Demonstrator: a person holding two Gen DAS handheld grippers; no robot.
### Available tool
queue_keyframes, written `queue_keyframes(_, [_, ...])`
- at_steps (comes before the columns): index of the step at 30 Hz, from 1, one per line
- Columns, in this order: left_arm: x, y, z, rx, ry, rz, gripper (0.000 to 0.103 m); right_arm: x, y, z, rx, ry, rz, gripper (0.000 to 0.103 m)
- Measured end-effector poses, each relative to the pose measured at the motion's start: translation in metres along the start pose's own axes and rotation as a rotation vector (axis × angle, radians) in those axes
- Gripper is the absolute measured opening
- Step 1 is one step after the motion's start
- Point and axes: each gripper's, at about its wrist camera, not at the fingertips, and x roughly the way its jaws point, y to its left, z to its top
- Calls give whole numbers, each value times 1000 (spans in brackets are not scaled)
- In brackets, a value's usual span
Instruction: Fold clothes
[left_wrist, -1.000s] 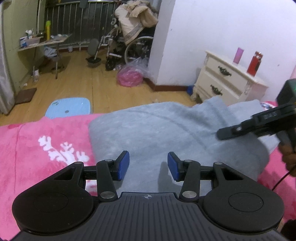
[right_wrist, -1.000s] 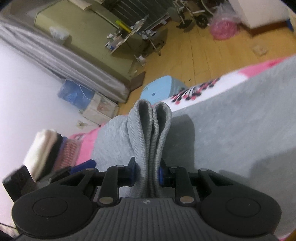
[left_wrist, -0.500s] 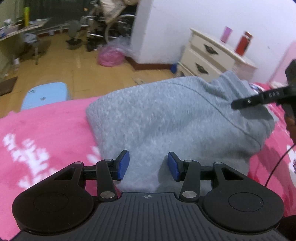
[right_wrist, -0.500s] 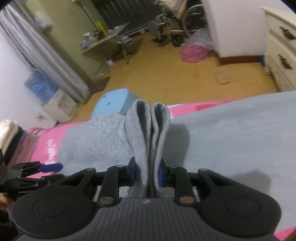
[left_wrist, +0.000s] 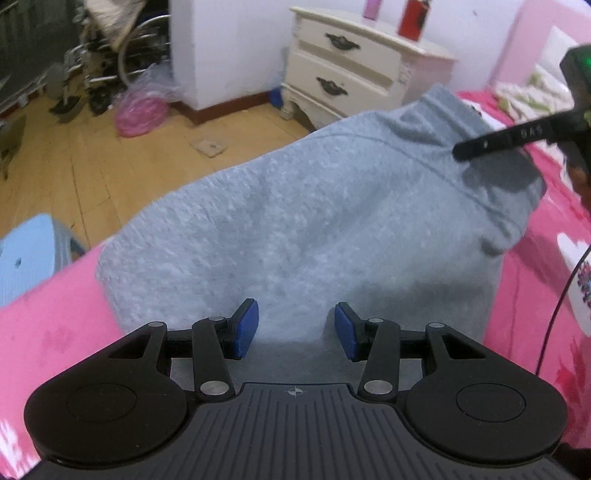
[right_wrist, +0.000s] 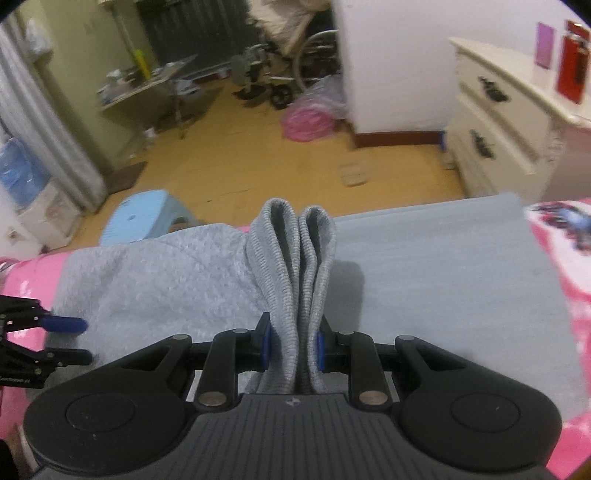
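A grey sweatshirt (left_wrist: 314, 221) lies spread on the pink bed cover (left_wrist: 55, 332). My left gripper (left_wrist: 295, 328) hovers over its near edge, open, with nothing pinched between the blue pads (left_wrist: 245, 328). In the right wrist view my right gripper (right_wrist: 291, 347) is shut on a doubled ribbed cuff (right_wrist: 291, 266) of the sweatshirt (right_wrist: 424, 277), which stands up in two loops from the jaws. The right gripper (left_wrist: 517, 136) also shows at the upper right of the left wrist view, above the garment's far corner. The left gripper (right_wrist: 48, 339) appears at the left edge of the right wrist view.
A white nightstand (left_wrist: 354, 70) with a red bottle (left_wrist: 412, 18) stands beyond the bed. A blue plastic stool (left_wrist: 26, 262) sits on the wooden floor by the bed edge. A pink bag (left_wrist: 140, 114) and a wheelchair (left_wrist: 122, 55) stand farther back.
Both views have swung towards the nightstand as both hands moved sideways over the bed. The right gripper kept its hold on the cuff. The left gripper stayed open over the sweatshirt.
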Motion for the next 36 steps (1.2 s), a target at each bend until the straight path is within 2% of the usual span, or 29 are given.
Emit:
queue_keyframes(6, [26,-22,31,58,70,1,46,-7,-42,3,1,-9,-93,24])
queue_keyframes(13, [37,-37,47,40,62,-5,46,-7,-81,13,4,-11,-148,24])
queue_keyframes(26, [50,-43,67,-33,55,-6,46,-4,-143,32,19,-20,-191,24])
queue_keyframes(31, [50,-42,67,-28,61,9,46,8,-156,33,21,-20,-186,24])
queue_keyframes(33, [49,-41,66,-26,61,11,46,18,-161,29,23,-14,-191,27])
queue_keyframes(36, [46,-35,66,-47,53,-3,46,22,-176,23,82,-35,-186,45])
